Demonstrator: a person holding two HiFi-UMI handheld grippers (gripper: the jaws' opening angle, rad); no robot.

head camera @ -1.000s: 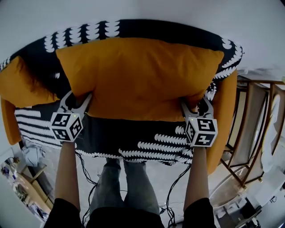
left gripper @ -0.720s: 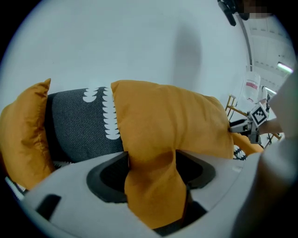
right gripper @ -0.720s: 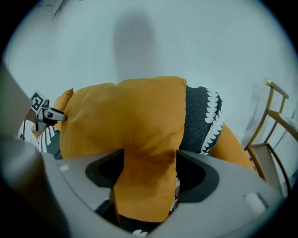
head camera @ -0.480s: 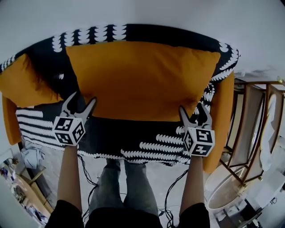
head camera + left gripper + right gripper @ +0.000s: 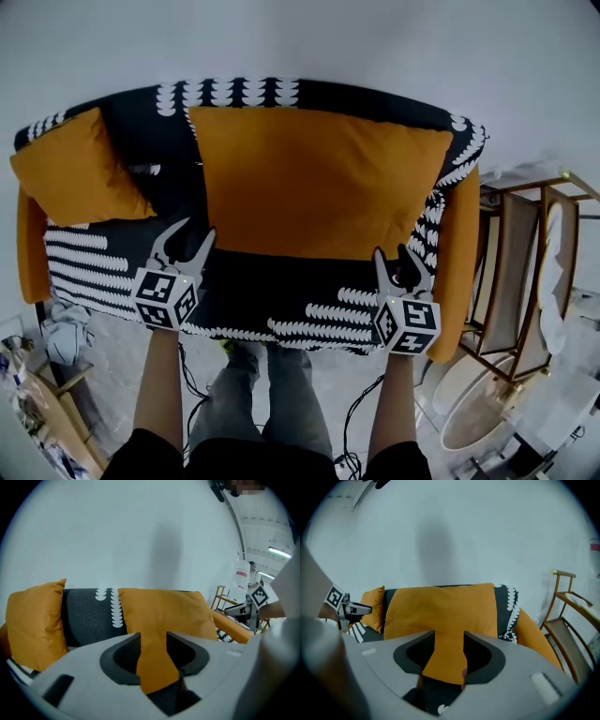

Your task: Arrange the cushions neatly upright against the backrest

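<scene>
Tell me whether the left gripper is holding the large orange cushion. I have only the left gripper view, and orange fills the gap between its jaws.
Observer: No. In the head view the left gripper is clear of the large cushion, in front of its lower left corner. Its jaws have just been closing, with nothing between them.
Operator: And the right gripper?
Observer: The right gripper view shows the right gripper with jaws apart. They have also just been closing on nothing, and the cushion stands beyond them.
Operator: Where is the person standing?
Observer: The head view shows the person's legs at the front edge of the sofa, between the two grippers.
</scene>
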